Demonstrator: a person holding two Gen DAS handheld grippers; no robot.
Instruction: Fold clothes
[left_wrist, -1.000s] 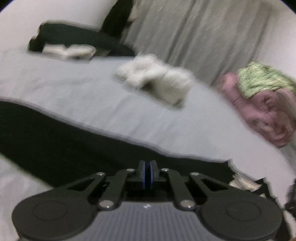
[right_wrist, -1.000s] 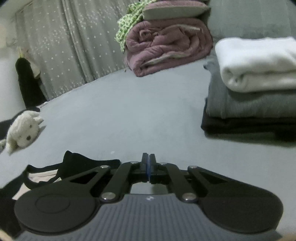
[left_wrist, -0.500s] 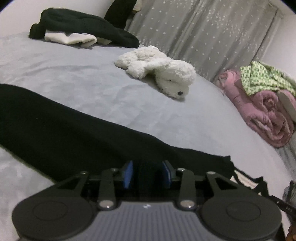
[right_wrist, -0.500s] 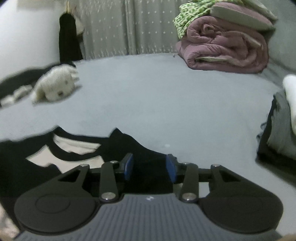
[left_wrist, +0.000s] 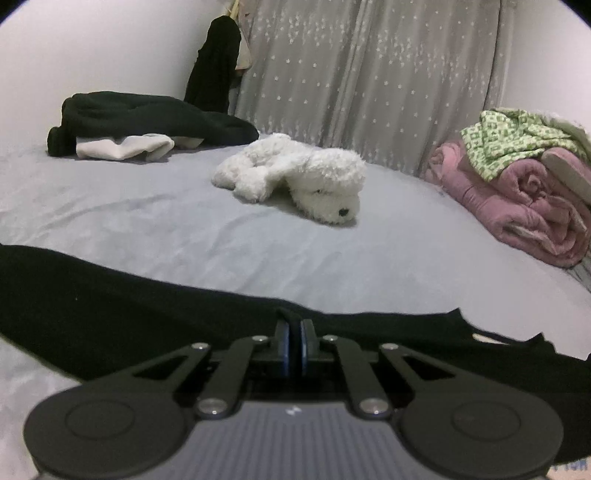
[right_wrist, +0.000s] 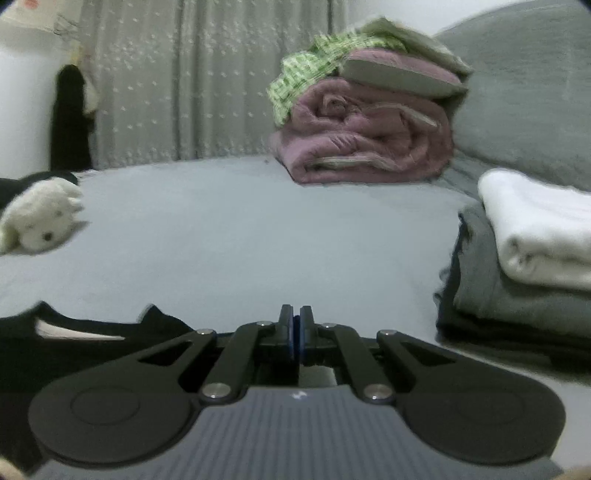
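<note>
- Black garment (left_wrist: 110, 302): lies spread flat across the near part of the grey bed (left_wrist: 147, 229), reaching from the left edge of the left wrist view to the right edge; its neckline with a pale inner lining shows at left in the right wrist view (right_wrist: 74, 332).
- Left claw (left_wrist: 294, 334): held low and level over the bed, aimed toward the curtain; fingers pressed together, pinching a small raised fold at the garment's far edge.
- Right claw (right_wrist: 296, 325): held low and roughly level, just right of the neckline; fingers pressed together. Whether fabric sits between them cannot be told from this view.
- White plush dog (left_wrist: 306, 177): lies on the bed beyond the garment, well apart from it.
- Pile of dark clothes (left_wrist: 147, 118): far left, against the wall.
- Rolled pink quilt (right_wrist: 369, 140): at the far side, green patterned cloth (right_wrist: 306, 74) on top.
- Folded stack (right_wrist: 517, 280): right of the right claw, white piece uppermost.
</note>
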